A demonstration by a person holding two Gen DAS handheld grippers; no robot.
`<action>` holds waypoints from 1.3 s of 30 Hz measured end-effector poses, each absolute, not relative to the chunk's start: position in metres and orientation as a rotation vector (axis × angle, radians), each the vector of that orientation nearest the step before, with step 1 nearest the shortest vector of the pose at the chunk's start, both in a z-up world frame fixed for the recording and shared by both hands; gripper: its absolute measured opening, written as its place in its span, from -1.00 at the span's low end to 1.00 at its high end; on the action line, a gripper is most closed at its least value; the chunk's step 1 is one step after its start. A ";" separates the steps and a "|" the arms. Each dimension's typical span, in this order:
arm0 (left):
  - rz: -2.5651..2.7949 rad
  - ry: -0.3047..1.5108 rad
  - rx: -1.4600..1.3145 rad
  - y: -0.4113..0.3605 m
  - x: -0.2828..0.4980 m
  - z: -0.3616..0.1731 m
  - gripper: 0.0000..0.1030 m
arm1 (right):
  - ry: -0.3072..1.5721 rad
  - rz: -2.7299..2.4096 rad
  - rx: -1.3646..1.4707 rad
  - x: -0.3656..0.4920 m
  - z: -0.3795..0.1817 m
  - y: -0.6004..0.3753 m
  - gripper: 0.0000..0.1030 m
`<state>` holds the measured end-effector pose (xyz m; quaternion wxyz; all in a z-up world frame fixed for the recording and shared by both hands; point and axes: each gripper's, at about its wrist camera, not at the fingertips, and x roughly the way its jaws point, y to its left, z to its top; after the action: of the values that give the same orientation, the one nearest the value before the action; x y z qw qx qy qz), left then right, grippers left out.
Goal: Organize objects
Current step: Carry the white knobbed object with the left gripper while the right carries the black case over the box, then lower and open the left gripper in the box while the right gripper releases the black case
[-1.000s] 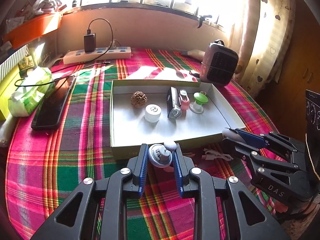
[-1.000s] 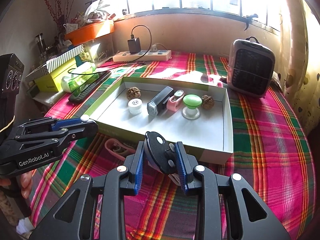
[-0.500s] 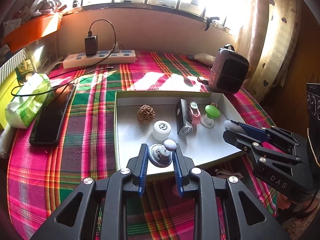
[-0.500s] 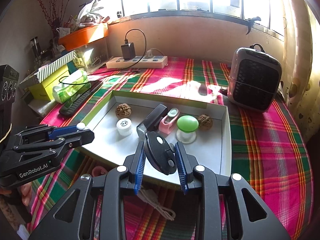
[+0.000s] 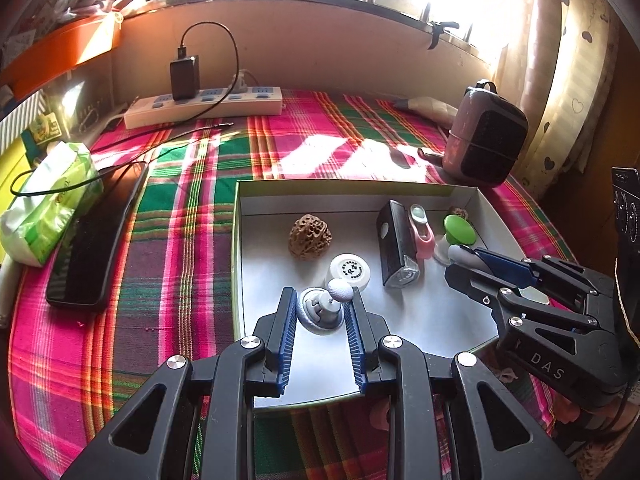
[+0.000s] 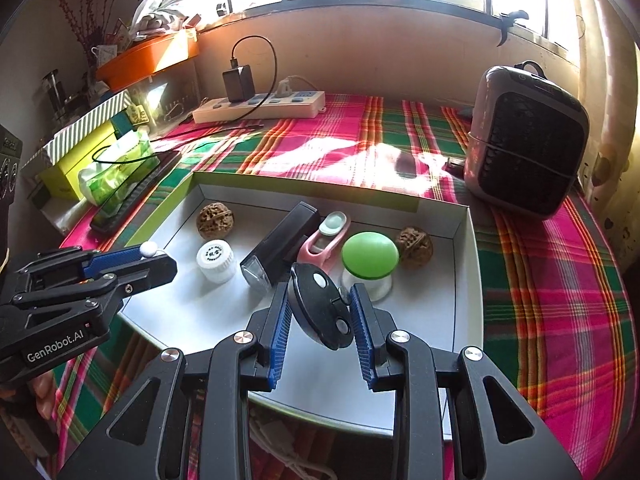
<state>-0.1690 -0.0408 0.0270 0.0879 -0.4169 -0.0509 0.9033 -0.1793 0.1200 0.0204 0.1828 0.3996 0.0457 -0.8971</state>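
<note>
Both grippers hovering over the white tray

Left gripper is clamping a grey knob; right gripper is clamping a black disc, bare floor at 6 o'clock.

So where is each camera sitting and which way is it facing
Left wrist: on the left gripper, looking forward over the tray toward the window; its fingers hold a gray knob, right gripper at right.
Right wrist: on the right gripper holding a black disc, facing likewise; left gripper at left.
Shared: tray, heater, power strip.

A home: a plaid tablecloth, heart-print curtains, a small heater and a power strip under a sunny window.
</note>
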 end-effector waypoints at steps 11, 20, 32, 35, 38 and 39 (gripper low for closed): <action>2.690 -0.112 -1.264 -0.037 -0.182 0.019 -0.57 | 0.201 -2.553 1.135 -0.189 0.013 0.117 -0.40; 2.701 -0.081 -1.265 -0.032 -0.186 0.018 -0.57 | 0.244 -2.561 1.141 -0.192 0.009 0.116 -0.40; 2.710 -0.036 -1.270 -0.028 -0.187 0.016 -0.56 | 0.241 -2.559 1.151 -0.193 0.008 0.116 -0.40; 2.712 -0.027 -1.273 -0.028 -0.187 0.016 -0.56 | 0.236 -2.556 1.153 -0.193 0.008 0.117 -0.39; 2.713 -0.017 -1.276 -0.028 -0.187 0.016 -0.55 | 0.231 -2.552 1.156 -0.193 0.007 0.117 -0.39; 2.711 -0.018 -1.275 -0.028 -0.187 0.016 -0.54 | 0.232 -2.550 1.156 -0.193 0.007 0.117 -0.39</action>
<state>-0.1873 -0.0280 0.0162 0.0726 -0.4246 -0.0059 0.9025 -0.1931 0.1166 0.0073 0.1651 0.4059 0.0813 -0.8952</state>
